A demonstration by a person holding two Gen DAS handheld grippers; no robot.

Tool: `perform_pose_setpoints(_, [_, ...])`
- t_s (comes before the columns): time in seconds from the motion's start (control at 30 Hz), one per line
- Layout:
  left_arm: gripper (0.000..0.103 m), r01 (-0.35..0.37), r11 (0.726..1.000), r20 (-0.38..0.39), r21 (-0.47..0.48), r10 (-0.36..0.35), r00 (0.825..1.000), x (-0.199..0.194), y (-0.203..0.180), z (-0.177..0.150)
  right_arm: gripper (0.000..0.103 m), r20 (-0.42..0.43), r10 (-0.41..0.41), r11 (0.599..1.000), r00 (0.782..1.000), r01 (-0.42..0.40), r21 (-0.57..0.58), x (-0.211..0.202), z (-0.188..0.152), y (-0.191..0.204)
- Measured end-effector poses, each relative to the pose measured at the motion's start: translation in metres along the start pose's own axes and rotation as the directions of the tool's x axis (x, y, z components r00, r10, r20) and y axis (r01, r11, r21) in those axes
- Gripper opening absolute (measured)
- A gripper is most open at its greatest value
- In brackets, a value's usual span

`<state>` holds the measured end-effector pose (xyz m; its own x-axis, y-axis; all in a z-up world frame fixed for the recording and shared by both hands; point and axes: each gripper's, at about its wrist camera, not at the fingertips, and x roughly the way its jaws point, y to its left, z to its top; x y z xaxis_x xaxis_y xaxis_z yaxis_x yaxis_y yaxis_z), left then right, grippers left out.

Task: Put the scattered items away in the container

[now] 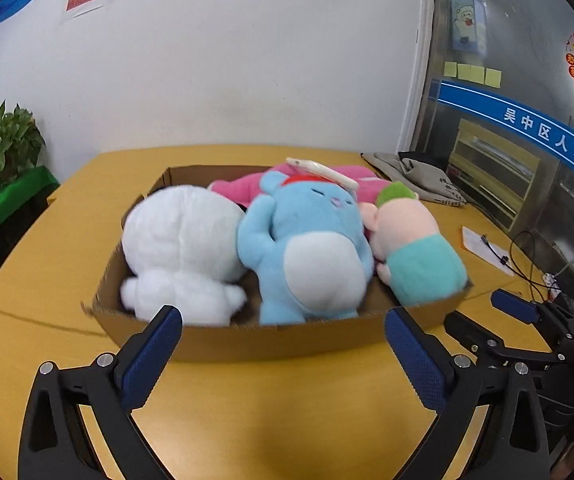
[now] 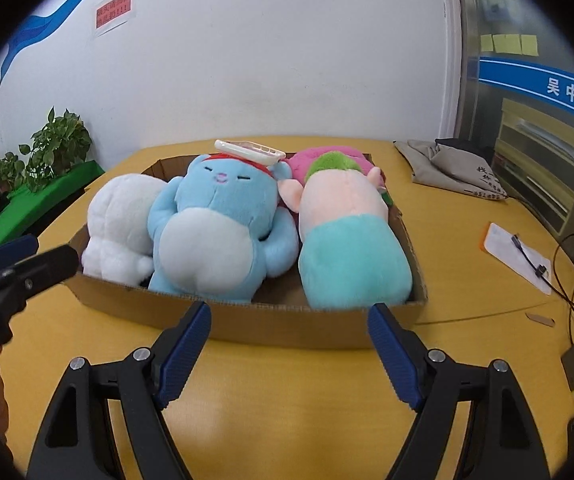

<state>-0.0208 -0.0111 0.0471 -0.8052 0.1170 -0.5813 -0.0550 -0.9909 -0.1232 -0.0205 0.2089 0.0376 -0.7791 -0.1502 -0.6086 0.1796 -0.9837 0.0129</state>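
A shallow cardboard box (image 1: 327, 340) (image 2: 307, 330) stands on the yellow table. Inside lie a white plush (image 1: 179, 244) (image 2: 119, 216), a blue plush (image 1: 307, 248) (image 2: 215, 224) and a pink-and-teal plush with green hair (image 1: 415, 252) (image 2: 347, 240). A pink plush (image 1: 239, 186) lies behind them. A white phone case (image 1: 323, 172) (image 2: 249, 151) rests on the blue plush's head. My left gripper (image 1: 282, 315) (image 2: 39, 254) is open and empty before the box's front wall. My right gripper (image 2: 290, 311) (image 1: 487, 314) is open and empty too, just to its right.
A grey cloth bag (image 1: 415, 176) (image 2: 447, 168) lies at the table's back right. A paper sheet with a black cable (image 1: 487, 250) (image 2: 519, 258) lies at the right edge, with more cables beyond. A potted plant (image 1: 3, 148) (image 2: 51, 148) stands left, off the table.
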Motion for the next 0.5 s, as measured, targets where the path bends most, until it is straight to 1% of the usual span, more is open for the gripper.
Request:
perform_pose_setpoints(0.17, [0.103,-0.022,1.000,-0.010,-0.005,0.022,1.000,-0.011,-0.007,-0.021,0.081,0.027,-0.025,0.999,0.999,0.026,-0.023,-0.021,-0.010,0.002])
perform_pose_setpoints(0.27, [0.103,-0.014,1.000,-0.035,-0.014,0.014,0.999,-0.014,-0.009,-0.032,0.081,0.039,-0.023,0.999,0.999,0.024,-0.025,-0.031,-0.014,0.003])
perform_pose_setpoints(0.37, [0.103,0.008,0.999,-0.057,-0.042,-0.010,0.998,-0.017,-0.007,-0.041,0.081,0.035,-0.033,0.999,0.999,0.034,-0.039,-0.037,-0.021,0.006])
perform_pose_setpoints(0.5, [0.103,-0.016,0.999,-0.054,-0.037,0.014,0.998,-0.021,-0.007,-0.048,0.081,0.027,-0.028,0.999,0.999,0.029,-0.046,-0.039,-0.027,0.008])
